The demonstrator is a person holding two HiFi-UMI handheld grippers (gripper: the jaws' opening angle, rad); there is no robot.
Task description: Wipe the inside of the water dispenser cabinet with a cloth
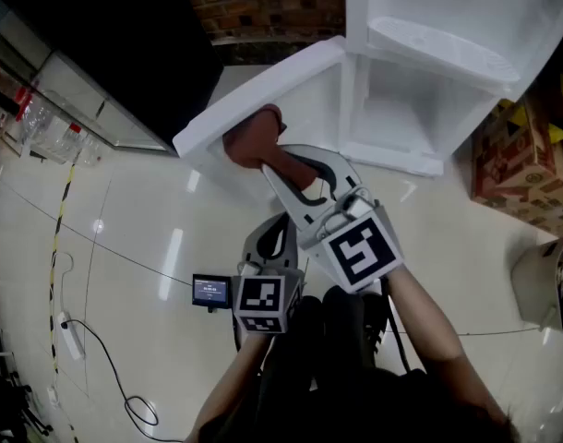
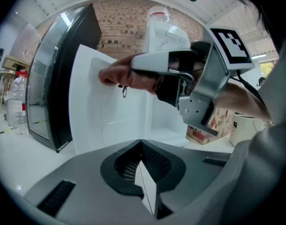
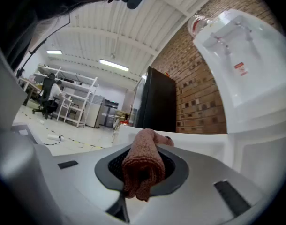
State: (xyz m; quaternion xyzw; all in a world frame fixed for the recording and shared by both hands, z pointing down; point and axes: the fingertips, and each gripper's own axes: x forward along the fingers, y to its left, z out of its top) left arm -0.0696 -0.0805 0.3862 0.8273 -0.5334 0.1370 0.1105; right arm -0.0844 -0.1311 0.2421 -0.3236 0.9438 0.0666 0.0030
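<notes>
The white water dispenser (image 1: 420, 90) stands at the upper right with its lower cabinet open and its door (image 1: 263, 90) swung out to the left. My right gripper (image 1: 280, 169) is shut on a reddish-brown cloth (image 1: 254, 141), which rests against the door's upper edge. The right gripper view shows the folded cloth (image 3: 142, 165) pinched between the jaws, with the door edge (image 3: 180, 142) just beyond. My left gripper (image 1: 268, 247) hangs lower and nearer to me, shut on nothing. From the left gripper view, the cloth (image 2: 117, 76) lies against the door's inner face (image 2: 105, 111).
A tall black fridge (image 1: 106, 53) stands left of the door. A cardboard box (image 1: 517, 160) and a pale container (image 1: 545, 284) sit right of the dispenser. Bottles (image 1: 41, 123) stand at the far left. A cable (image 1: 106, 358) trails over the glossy floor.
</notes>
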